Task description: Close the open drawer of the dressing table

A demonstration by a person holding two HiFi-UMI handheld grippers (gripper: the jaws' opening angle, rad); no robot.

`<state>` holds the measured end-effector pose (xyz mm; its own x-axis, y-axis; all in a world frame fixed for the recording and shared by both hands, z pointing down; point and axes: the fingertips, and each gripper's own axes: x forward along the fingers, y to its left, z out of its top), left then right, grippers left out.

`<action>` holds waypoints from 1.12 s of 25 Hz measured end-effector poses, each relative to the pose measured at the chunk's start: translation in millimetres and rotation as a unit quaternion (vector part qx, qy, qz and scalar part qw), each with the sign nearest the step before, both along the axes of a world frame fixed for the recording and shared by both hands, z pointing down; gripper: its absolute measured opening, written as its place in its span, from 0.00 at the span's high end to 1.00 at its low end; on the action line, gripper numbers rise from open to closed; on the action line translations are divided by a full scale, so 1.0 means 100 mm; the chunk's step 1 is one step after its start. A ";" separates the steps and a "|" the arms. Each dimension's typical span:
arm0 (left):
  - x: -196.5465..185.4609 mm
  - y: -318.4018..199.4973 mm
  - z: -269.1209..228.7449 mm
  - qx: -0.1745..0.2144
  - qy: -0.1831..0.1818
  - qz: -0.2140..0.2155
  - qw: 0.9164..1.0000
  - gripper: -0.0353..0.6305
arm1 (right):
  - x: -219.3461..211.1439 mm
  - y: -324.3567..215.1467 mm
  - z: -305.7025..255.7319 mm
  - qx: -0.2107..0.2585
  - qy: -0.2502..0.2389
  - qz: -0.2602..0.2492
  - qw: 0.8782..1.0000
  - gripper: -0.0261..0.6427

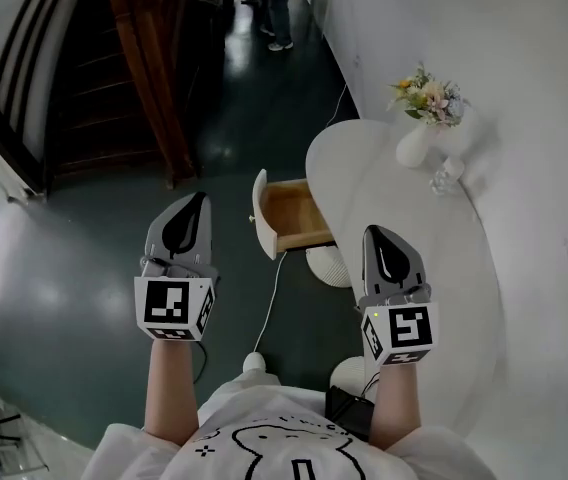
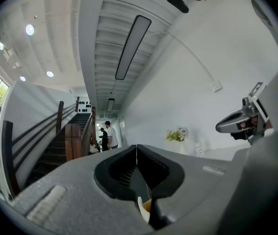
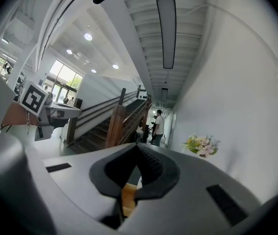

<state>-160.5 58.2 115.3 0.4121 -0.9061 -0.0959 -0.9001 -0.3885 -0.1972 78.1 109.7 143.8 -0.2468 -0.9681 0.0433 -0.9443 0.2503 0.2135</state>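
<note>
Both grippers are closed with nothing held: left gripper and right gripper hover short of the drawer. It's pulled out of the white surface, at about 12 o'clock between them. Looks like the approach stage; next, the drawer front probably needs to be reached and pushed toward 3 o'clock.

White dressing table, tan drawer, dark floor

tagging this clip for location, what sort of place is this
Probably a public hall or lobby: a wooden staircase, people standing farther off, and a dressing table against a white wall.
</note>
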 end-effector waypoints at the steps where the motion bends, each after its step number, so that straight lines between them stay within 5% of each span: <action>1: -0.02 -0.14 0.01 -0.002 0.001 0.003 1.000 0.92 | -0.02 -0.12 0.02 -0.003 0.000 0.003 1.000 0.97; 10: -0.17 -0.99 0.25 -0.029 -0.006 0.024 0.999 0.92 | -0.24 -0.81 0.15 -0.019 0.018 0.018 0.999 0.97; 28: 0.41 -1.89 1.23 -0.128 -0.018 0.016 0.992 0.92 | 0.31 -1.91 0.98 -0.114 -0.034 -0.015 0.993 0.97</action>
